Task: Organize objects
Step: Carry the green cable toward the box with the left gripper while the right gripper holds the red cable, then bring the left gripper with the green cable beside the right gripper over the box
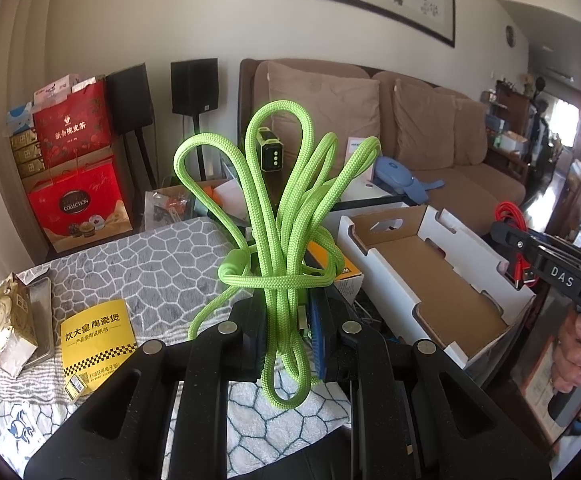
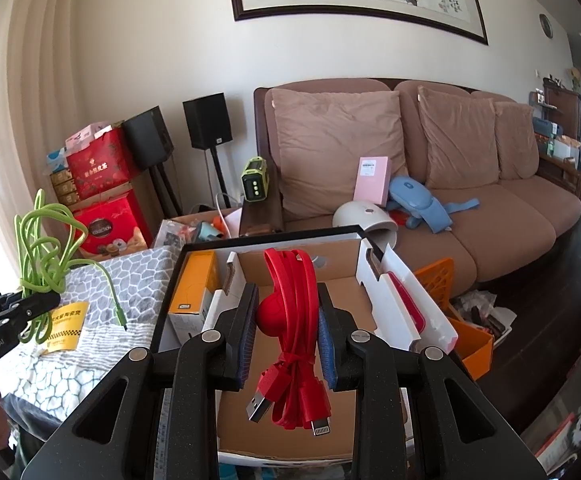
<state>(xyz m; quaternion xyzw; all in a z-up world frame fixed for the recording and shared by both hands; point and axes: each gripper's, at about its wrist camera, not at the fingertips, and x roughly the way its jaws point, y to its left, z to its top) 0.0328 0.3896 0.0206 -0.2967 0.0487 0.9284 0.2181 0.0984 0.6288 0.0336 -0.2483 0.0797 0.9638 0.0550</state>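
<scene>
We've got the floppy, light green cord (image 1: 286, 216) pinched at its knotted middle in the left claw (image 1: 290, 320) over the table (image 1: 162, 256), and the red cable (image 2: 294, 320), clamped mid-bundle in the right claw (image 2: 288, 340), hangs over the cardboard box (image 2: 394, 300) at 12 o'clock.

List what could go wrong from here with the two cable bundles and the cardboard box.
1. The green cable is clamped low in the left gripper, its loose loops standing high above; they may flop over or catch on the cardboard box rim.
2. The red cable in the right gripper dangles its USB plug below the jaws; it may snag the box wall on lowering.
3. The green bundle's free tail may drag across the yellow booklet.
</scene>
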